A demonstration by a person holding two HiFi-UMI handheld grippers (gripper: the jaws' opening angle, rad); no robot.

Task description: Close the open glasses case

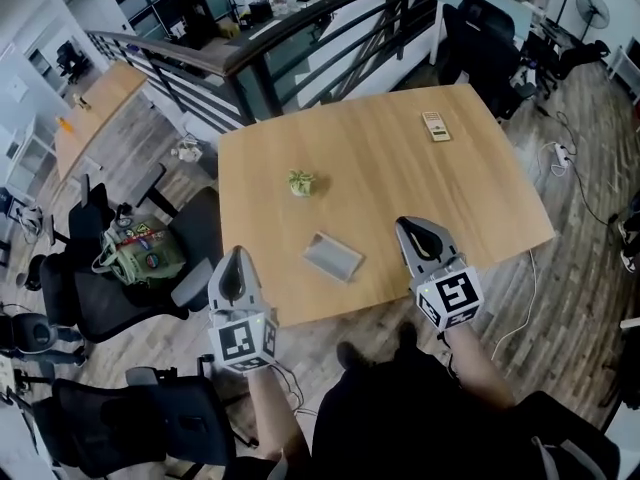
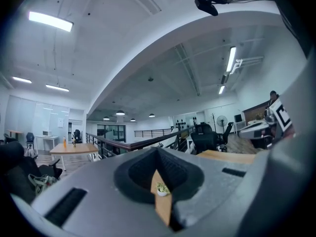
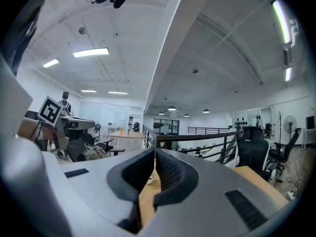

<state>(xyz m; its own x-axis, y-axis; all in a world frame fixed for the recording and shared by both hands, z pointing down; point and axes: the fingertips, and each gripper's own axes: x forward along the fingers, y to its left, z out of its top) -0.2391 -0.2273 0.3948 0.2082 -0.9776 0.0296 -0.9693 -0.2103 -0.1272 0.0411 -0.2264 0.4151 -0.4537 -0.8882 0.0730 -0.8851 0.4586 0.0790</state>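
The open grey glasses case (image 1: 333, 256) lies on the wooden table (image 1: 400, 173), near its front edge, lid up. My left gripper (image 1: 237, 252) hovers just off the table's front left edge, to the left of the case, its jaws together and empty. To the right of the case, my right gripper (image 1: 403, 223) is over the table's front part, jaws also together with nothing held. In the left gripper view the left gripper (image 2: 158, 151) shows only a thin slit between closed jaws. The right gripper (image 3: 154, 152) looks the same in its own view. Neither gripper view shows the case.
A small potted plant (image 1: 301, 182) stands mid-table behind the case, also seen through the slit as the plant (image 2: 161, 188). A small flat box (image 1: 436, 126) lies at the far right. Black office chairs (image 1: 110, 298) and a bag (image 1: 143, 251) stand left of the table; a railing (image 1: 300, 43) runs behind.
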